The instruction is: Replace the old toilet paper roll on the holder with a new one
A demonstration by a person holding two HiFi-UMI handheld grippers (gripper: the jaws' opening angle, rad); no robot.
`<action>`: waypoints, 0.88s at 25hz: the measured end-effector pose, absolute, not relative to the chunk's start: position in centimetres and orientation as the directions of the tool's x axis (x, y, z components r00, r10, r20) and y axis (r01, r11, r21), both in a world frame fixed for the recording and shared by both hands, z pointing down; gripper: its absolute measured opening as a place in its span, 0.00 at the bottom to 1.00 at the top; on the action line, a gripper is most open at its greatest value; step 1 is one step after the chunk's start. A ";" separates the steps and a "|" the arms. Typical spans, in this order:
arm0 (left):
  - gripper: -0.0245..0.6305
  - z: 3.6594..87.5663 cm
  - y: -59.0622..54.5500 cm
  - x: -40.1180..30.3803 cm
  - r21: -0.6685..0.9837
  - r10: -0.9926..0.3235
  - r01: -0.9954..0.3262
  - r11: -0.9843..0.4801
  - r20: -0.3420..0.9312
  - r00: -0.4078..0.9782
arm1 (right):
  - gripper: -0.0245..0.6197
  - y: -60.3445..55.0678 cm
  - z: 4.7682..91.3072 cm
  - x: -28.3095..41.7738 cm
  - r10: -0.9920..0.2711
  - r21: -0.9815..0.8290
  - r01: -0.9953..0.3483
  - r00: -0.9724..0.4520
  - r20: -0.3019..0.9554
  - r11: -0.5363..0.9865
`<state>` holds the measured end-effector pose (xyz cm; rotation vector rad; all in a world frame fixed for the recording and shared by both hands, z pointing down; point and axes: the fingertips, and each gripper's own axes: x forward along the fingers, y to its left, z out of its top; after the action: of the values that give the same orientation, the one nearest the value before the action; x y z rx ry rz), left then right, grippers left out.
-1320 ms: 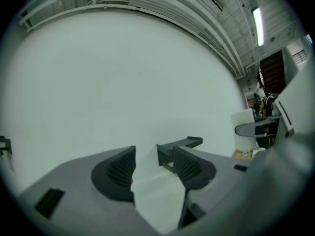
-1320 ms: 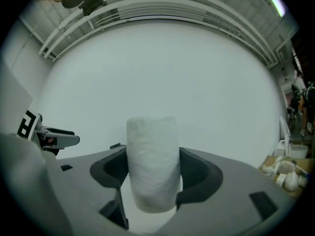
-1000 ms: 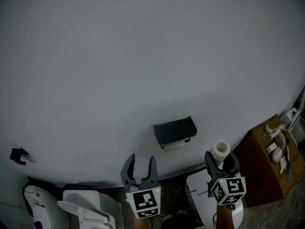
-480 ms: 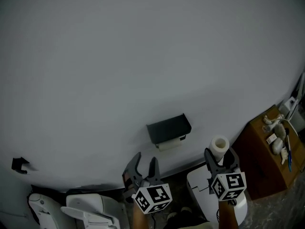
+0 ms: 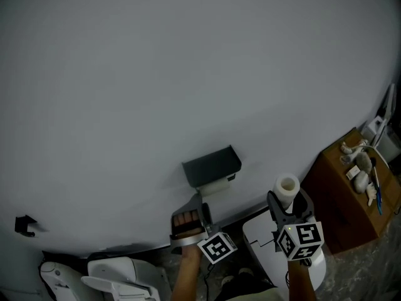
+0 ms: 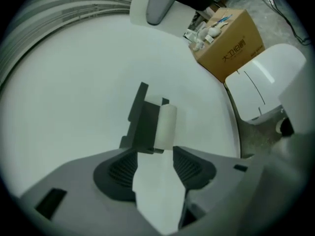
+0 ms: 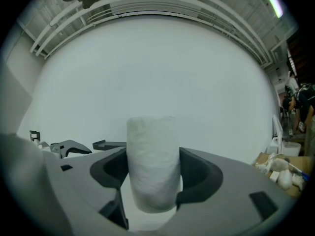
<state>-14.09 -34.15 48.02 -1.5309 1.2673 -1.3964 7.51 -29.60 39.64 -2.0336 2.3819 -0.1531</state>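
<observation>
On the grey wall, low and near the middle of the head view: one black holder with the old roll hung under it.

Change noted: over the last second the left gripper has turned onto its side and climbed from well below the holder to just beneath the old roll. Its own view shows the jaws apart with only bare wall between them, and the holder and old roll just past the tips. Judged: the reach for the old roll is under way, no grip taken yet, and the roll is still mounted.

The right gripper has barely moved. Its jaws are clamped on the new roll, which stands upright and well right of the holder. Its own view confirms it: new roll pinched on both sides.

Count:
- grippers: 2
- holders: 1
- toilet paper rolls: 2 (one old and mounted, one new and held)
- cardboard box: 1, far right, small clutter on top
- white lidded bin: 1, below the right gripper
- toilet: 1, lower left, partly cut off
- black wall hook: 1, far left
</observation>
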 end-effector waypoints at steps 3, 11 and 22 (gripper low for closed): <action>0.37 48.5 -34.9 -13.2 -0.948 -0.954 -0.140 -0.287 0.296 -0.051 | 0.52 -29.5 39.9 8.2 -0.987 -0.081 -0.986 -0.149 0.063 0.144; 0.37 48.6 -37.2 -11.4 -0.968 -0.968 -0.052 -0.246 0.248 -0.047 | 0.52 -29.8 40.4 9.7 -0.988 -0.074 -0.989 -0.134 0.075 0.129; 0.37 50.1 -40.0 -9.7 -0.971 -0.970 0.050 -0.234 0.229 -0.085 | 0.52 -30.5 40.8 12.5 -0.993 -0.085 -0.993 -0.087 0.079 0.080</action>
<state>-9.74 -39.98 50.06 -1.2947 1.1027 -1.4674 12.50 -30.54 40.78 -2.1234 2.3087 -0.1833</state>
